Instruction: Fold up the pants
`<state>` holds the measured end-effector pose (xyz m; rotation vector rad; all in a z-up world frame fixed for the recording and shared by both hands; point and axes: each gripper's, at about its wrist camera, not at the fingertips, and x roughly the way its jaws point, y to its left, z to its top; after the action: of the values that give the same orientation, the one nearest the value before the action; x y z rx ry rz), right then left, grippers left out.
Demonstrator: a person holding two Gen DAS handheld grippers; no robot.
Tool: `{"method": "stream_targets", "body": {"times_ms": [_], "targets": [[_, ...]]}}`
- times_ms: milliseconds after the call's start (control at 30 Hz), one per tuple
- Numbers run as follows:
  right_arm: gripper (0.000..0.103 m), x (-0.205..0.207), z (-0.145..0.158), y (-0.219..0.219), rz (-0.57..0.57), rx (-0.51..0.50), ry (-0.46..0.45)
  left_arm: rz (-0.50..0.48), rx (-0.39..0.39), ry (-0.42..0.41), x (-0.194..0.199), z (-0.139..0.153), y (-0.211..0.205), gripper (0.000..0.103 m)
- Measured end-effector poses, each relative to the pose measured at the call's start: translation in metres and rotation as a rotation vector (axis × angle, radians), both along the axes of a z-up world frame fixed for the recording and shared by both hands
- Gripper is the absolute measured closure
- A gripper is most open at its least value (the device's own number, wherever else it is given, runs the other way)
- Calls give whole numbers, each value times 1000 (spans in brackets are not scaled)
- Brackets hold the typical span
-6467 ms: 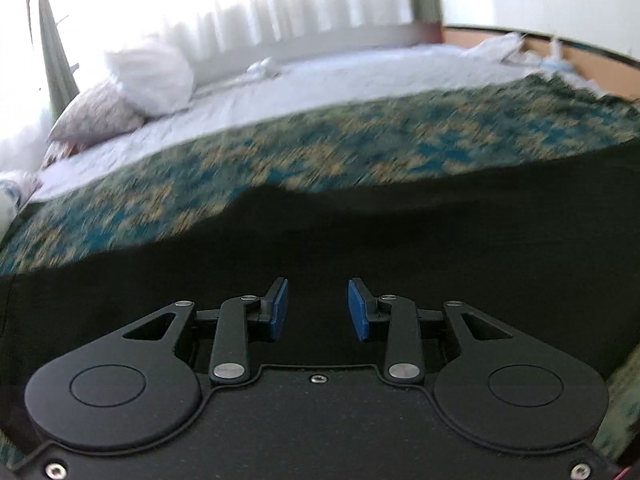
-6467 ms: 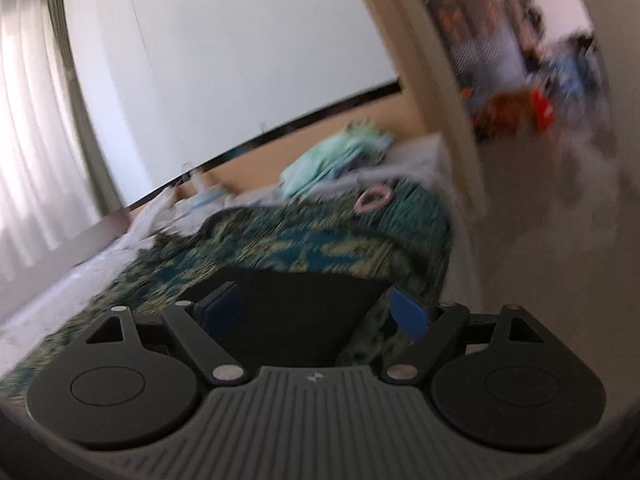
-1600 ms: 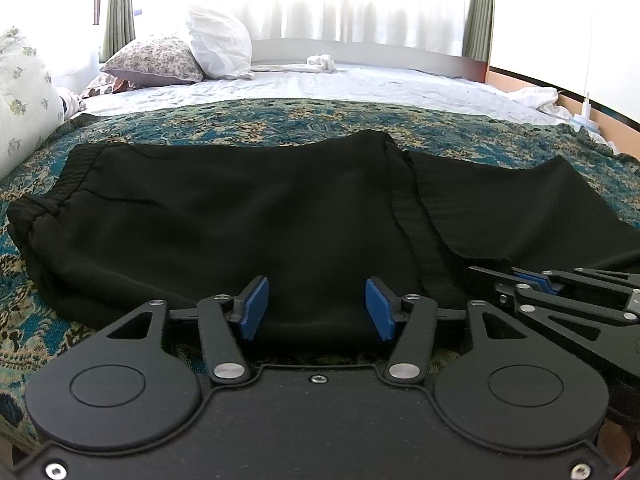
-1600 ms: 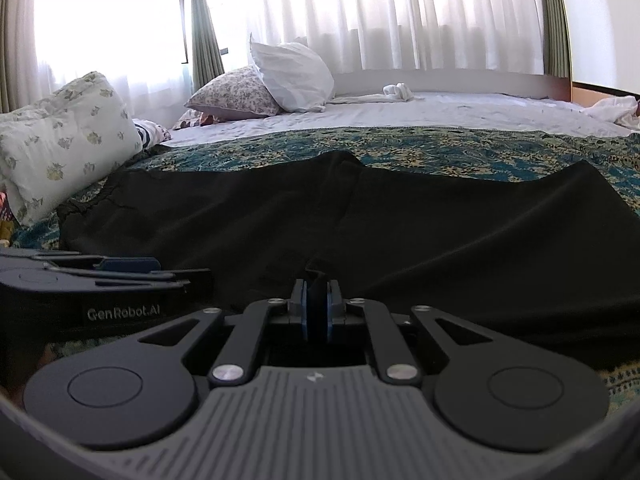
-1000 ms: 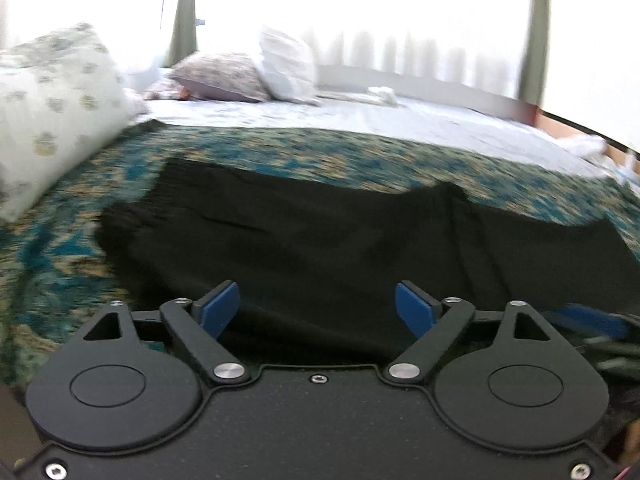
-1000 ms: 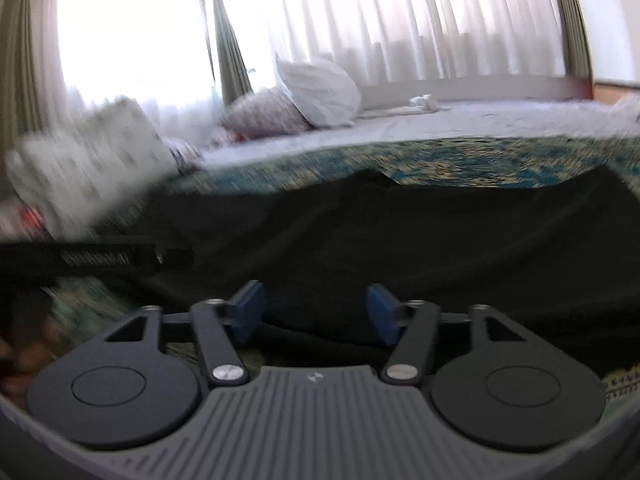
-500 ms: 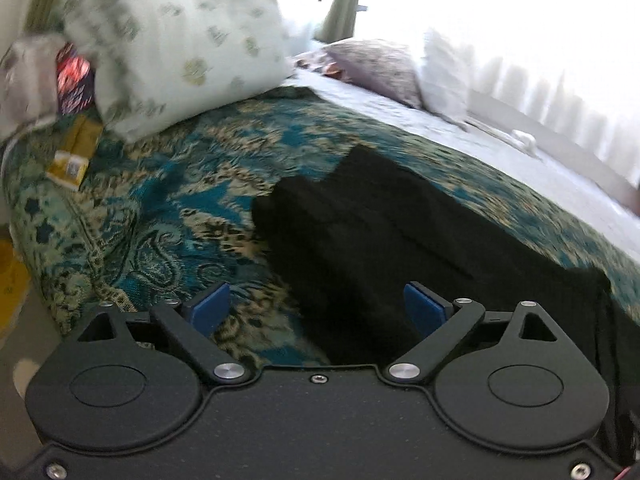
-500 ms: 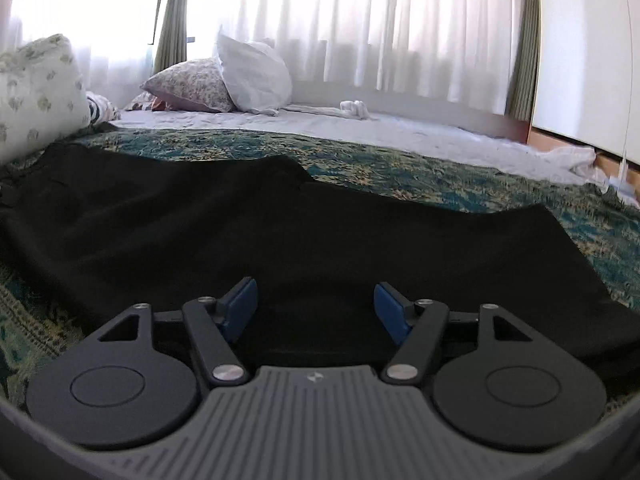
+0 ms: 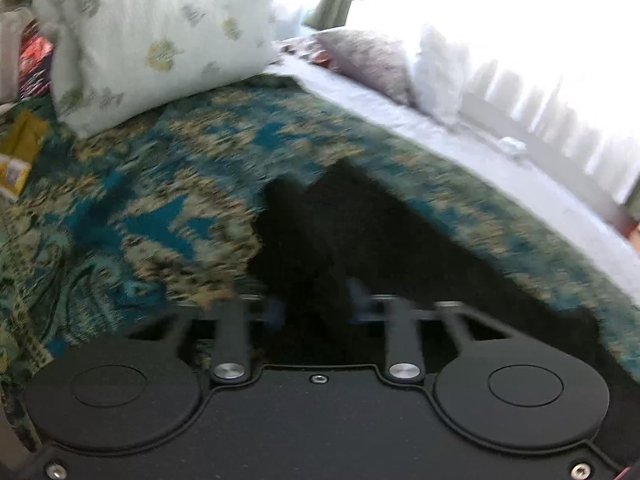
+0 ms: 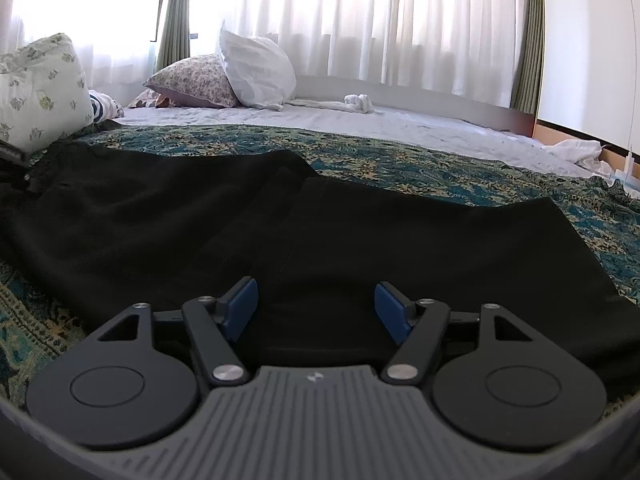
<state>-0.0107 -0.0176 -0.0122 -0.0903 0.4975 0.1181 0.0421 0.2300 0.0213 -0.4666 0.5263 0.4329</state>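
Black pants (image 10: 280,232) lie flat across the teal patterned bedspread (image 10: 400,168), folded over so one layer overlaps the other. My right gripper (image 10: 316,308) is open and empty, low over the near edge of the pants at their middle. In the blurred left wrist view, the waistband end of the pants (image 9: 320,240) lies just ahead of my left gripper (image 9: 316,308). Its blue pads stand apart, around the near edge of the cloth, not gripping it.
A large floral pillow (image 9: 152,40) sits on the left of the bed, with yellow packets (image 9: 20,152) beside it. More pillows (image 10: 256,72) and a white sheet (image 10: 400,124) lie at the far side under curtained windows. White cloth (image 10: 576,152) lies at far right.
My left gripper has swung left to the waistband end and its fingers have narrowed. My right gripper has opened from shut and now rests wider open over the pants' middle.
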Motion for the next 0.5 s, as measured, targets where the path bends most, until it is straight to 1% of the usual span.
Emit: {"method": "stream_targets", "body": {"times_ms": [33, 100, 167, 233, 267, 367, 467, 500], "targets": [[25, 1, 4, -3, 8, 13, 16, -19, 38, -20, -1, 10, -8, 89], [22, 3, 10, -11, 29, 54, 48, -81, 162, -80, -2, 34, -35, 90], [20, 2, 17, -23, 43, 115, 80, -157, 225, -137, -2, 55, -62, 90], [12, 0, 23, -37, 53, 164, 112, -239, 264, -189, 1, 74, -95, 90], [12, -2, 27, -46, 55, 183, 122, -271, 281, -208, 4, 81, -109, 90], [10, -10, 38, -74, 19, 206, 104, -403, 349, -265, 13, 98, -168, 90], [9, -18, 47, -113, -86, 212, 82, -547, 366, -304, 24, 104, -231, 89], [9, -20, 50, -130, -144, 210, 73, -592, 378, -309, 28, 101, -252, 89]]}}
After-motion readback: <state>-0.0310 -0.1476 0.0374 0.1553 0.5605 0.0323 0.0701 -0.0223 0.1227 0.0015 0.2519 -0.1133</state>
